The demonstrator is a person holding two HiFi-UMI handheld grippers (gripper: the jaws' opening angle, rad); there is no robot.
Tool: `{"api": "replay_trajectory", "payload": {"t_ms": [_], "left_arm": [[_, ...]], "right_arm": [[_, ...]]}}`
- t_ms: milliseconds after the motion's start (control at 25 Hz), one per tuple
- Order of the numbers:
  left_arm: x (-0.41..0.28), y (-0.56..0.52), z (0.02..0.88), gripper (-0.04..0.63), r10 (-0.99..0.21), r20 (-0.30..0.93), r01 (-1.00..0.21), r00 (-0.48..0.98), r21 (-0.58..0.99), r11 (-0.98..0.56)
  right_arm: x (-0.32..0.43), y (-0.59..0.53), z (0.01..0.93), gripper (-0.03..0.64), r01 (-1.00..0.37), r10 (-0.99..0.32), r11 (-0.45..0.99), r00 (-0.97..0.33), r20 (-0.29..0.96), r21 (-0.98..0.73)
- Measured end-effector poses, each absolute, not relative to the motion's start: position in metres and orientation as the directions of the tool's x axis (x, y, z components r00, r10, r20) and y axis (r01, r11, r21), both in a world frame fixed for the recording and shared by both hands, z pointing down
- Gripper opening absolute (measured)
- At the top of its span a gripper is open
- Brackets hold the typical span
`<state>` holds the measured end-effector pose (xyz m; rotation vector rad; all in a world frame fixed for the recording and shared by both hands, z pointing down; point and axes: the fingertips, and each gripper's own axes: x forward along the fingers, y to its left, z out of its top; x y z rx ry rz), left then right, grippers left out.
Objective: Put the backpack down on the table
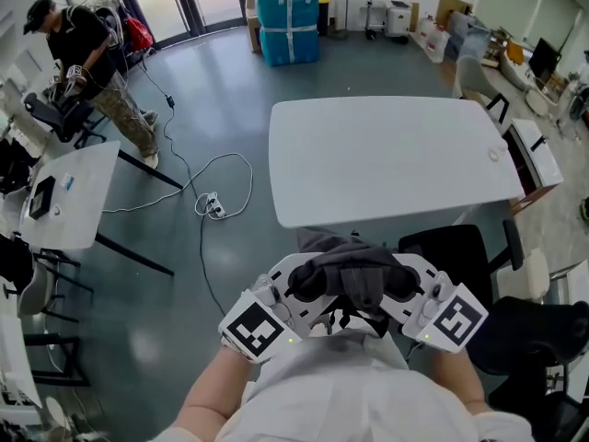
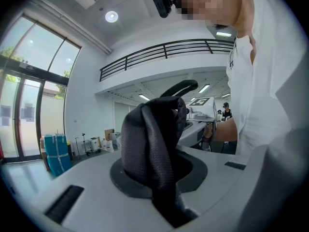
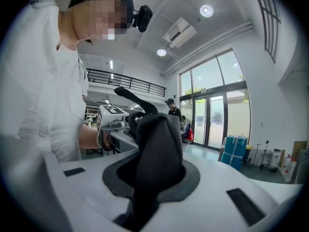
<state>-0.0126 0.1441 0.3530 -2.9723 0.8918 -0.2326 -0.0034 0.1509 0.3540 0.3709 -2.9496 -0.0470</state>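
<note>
Head view: which step are you on?

Carrying. The backpack (image 1: 354, 270) hangs bunched at my chest, just short of the table's (image 1: 386, 155) near edge and not yet set down.

And your 2 grippers?

My left gripper (image 1: 299, 285) and right gripper (image 1: 403, 284) each have jaws nearly together, pinching folds of its dark fabric (image 2: 154, 144); nothing else is touched.

Next move?

I judge it calls for reaching out over the bare tabletop, lowering until the bag rests, then letting go.

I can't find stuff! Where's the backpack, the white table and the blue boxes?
dark grey fabric backpack (image 1: 354, 270), head view, its bunched top.
white rounded table (image 1: 386, 155), head view, its bare top.
blue wrapped boxes (image 1: 287, 21), head view, their front side.
</note>
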Motion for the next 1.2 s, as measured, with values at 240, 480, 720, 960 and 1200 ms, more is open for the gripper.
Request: {"api": "replay_trajectory", "payload": {"t_ms": [240, 480, 720, 960, 1200], "left_arm": [[-0.022, 0.094, 0.351, 0.080, -0.574, 0.141, -0.568, 0.807, -0.080, -0.819], [-0.019, 0.028, 0.339, 0.080, -0.589, 0.138, -0.580, 0.796, -0.104, -0.808], [-0.002, -0.032, 0.323, 0.080, -0.601, 0.117, -0.585, 0.790, -0.146, -0.798], [0.014, -0.076, 0.315, 0.080, -0.603, 0.111, -0.583, 0.790, -0.166, -0.795], [0.024, -0.106, 0.313, 0.080, -0.601, 0.124, -0.582, 0.789, -0.161, -0.797]], "right_arm": [[-0.013, 0.100, 0.353, 0.078, -0.215, -0.219, 0.976, -0.964, 0.152, 0.045], [-0.010, 0.035, 0.340, 0.078, -0.201, -0.207, 0.978, -0.970, 0.125, 0.057], [0.007, -0.025, 0.326, 0.078, -0.192, -0.203, 0.976, -0.972, 0.118, 0.103], [0.023, -0.069, 0.317, 0.080, -0.191, -0.205, 0.973, -0.973, 0.102, 0.129], [0.034, -0.099, 0.316, 0.080, -0.196, -0.209, 0.972, -0.973, 0.101, 0.128]]}}
